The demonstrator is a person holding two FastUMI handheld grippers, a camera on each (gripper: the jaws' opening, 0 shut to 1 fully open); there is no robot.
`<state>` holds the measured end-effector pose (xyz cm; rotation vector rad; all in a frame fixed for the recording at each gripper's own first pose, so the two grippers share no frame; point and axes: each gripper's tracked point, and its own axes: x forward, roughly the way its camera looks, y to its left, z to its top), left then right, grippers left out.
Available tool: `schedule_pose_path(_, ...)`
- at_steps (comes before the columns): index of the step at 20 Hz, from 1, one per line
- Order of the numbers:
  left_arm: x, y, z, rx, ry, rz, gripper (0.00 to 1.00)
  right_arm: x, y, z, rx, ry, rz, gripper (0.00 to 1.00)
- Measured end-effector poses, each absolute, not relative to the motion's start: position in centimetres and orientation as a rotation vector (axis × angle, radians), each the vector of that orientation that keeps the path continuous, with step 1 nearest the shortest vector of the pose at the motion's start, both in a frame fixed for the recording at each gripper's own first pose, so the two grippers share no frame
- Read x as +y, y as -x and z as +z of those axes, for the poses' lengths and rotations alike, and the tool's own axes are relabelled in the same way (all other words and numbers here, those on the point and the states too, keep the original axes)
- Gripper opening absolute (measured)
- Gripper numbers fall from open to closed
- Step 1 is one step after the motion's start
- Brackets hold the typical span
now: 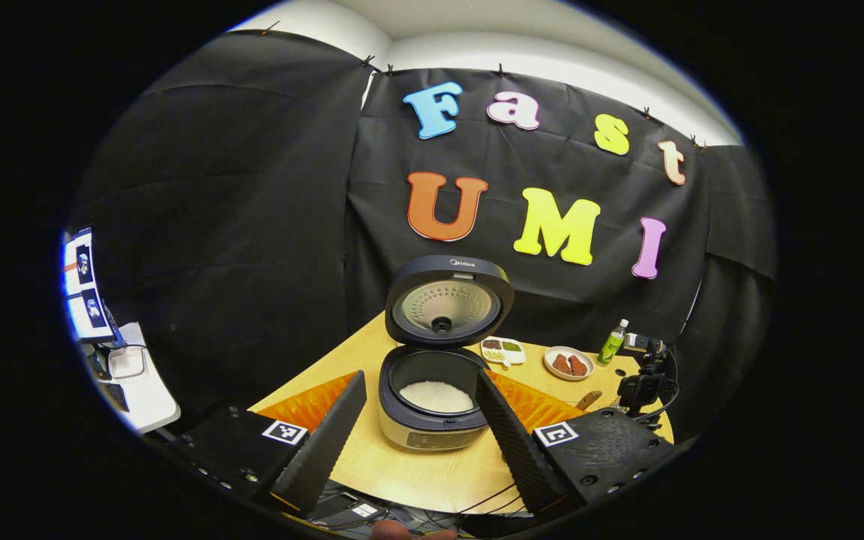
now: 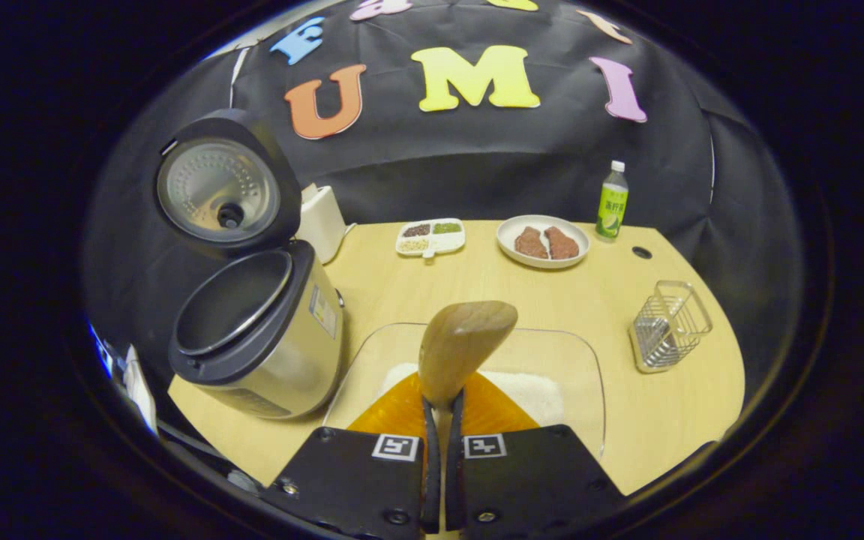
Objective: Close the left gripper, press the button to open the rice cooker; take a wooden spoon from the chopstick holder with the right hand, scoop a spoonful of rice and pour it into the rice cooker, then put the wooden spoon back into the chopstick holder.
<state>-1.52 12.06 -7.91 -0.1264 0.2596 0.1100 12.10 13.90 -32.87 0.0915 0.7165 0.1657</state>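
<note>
The right hand-held gripper (image 2: 441, 420) is clamping the handle of a wooden spoon (image 2: 462, 346), its bowl hanging over a clear tray of rice (image 2: 522, 394) on the worktop (image 2: 604, 307). The spoon is looking light, stiff and smooth, so gripping low on the handle is keeping it steady. The left hand-held gripper (image 1: 421, 420) is spreading wide before the open rice cooker (image 1: 432, 390). The wire chopstick holder (image 2: 668, 326) is standing to the right.

Place: a staged recording booth, not a home kitchen
Walls: black cloth (image 1: 252, 187) clipped up on all sides, white ceiling above at 12 o'clock
Work surface: one light wooden table (image 2: 552, 300) with kitchen props
Props: rice cooker (image 2: 252, 337), plate of food (image 2: 543, 241), drink bottle (image 2: 612, 201)
Recording kit: monitor (image 1: 83, 285) at 9 o'clock, camera on stand (image 1: 646, 375) at 4 o'clock
</note>
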Motion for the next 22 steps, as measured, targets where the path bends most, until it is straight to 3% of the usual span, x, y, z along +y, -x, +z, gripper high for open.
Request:
schedule_pose_path(8, 10.9, 1.1, -7.7, 0.268, 0.120, 0.110, 0.95, 15.4, -12.2, -31.8, 0.795, -0.417, 0.238, 0.08)
schedule_pose_path(22, 6.8, -1.4, -7.3, 0.267, 0.096, 0.010, 0.95, 7.6, -13.4, -28.0, 0.733, -0.795, 0.143, 0.08)
